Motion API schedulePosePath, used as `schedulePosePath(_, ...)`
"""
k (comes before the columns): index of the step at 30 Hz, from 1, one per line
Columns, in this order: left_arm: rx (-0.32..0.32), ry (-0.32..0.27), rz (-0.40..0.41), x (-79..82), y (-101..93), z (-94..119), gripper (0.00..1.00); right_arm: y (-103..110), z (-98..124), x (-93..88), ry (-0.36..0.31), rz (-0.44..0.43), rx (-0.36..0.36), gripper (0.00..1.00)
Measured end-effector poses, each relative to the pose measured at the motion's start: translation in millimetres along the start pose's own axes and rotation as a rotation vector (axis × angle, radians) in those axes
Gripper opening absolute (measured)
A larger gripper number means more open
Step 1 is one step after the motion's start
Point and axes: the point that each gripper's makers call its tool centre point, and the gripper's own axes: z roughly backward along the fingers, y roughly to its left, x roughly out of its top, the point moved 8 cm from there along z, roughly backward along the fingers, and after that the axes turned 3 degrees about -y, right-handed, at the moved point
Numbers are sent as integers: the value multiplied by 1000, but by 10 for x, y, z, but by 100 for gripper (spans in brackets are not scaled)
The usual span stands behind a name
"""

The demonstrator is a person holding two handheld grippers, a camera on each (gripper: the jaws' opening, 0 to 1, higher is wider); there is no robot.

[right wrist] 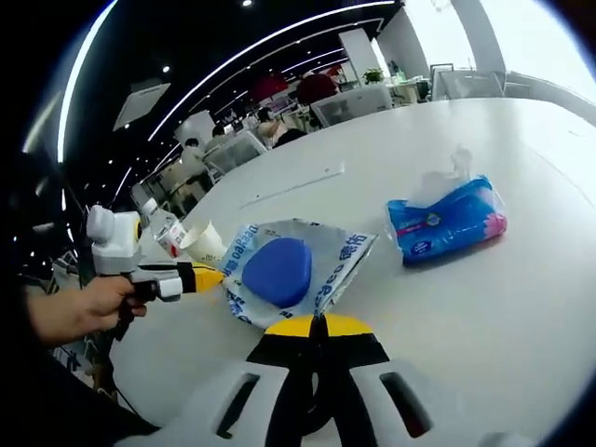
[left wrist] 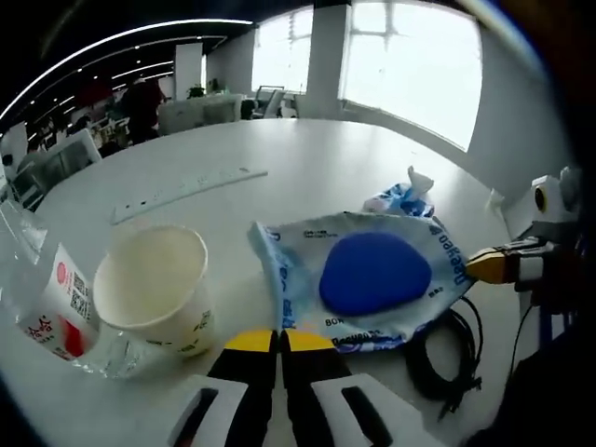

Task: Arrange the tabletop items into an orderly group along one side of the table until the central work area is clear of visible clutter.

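White worktop (left wrist: 307, 158): wrapper (left wrist: 363, 279) with blue pad lies just ahead of both tongs, left (left wrist: 277, 341) and right (right wrist: 320, 326), each closed, empty.

Sitting on the table: one cup (left wrist: 152, 285), one bottle (left wrist: 47, 303), one ruler (left wrist: 186, 191), one cable (left wrist: 445, 358), two tissue packs (right wrist: 445, 222) (right wrist: 291, 268).

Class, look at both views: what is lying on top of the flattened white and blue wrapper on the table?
A rounded blue pad rests on the flattened wrapper, near its middle. The wrapper's printed centre is covered by it, so what is printed there cannot be seen.
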Motion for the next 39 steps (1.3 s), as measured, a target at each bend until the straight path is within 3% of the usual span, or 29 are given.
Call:
schedulePosePath(8, 9, -24, 22, 92, -51, 93, 0, -60, -45, 153, -20, 51, 2, 0)
schedulePosePath(22, 46, -56, 79, 112, -29, 151, 0, -118, -240, 429, -16, 188, 30, 0)
schedulePosePath(39, 73, -37, 99, 59, -90, 113, 0, -240, -550, 506, 48, 316, 49, 0)
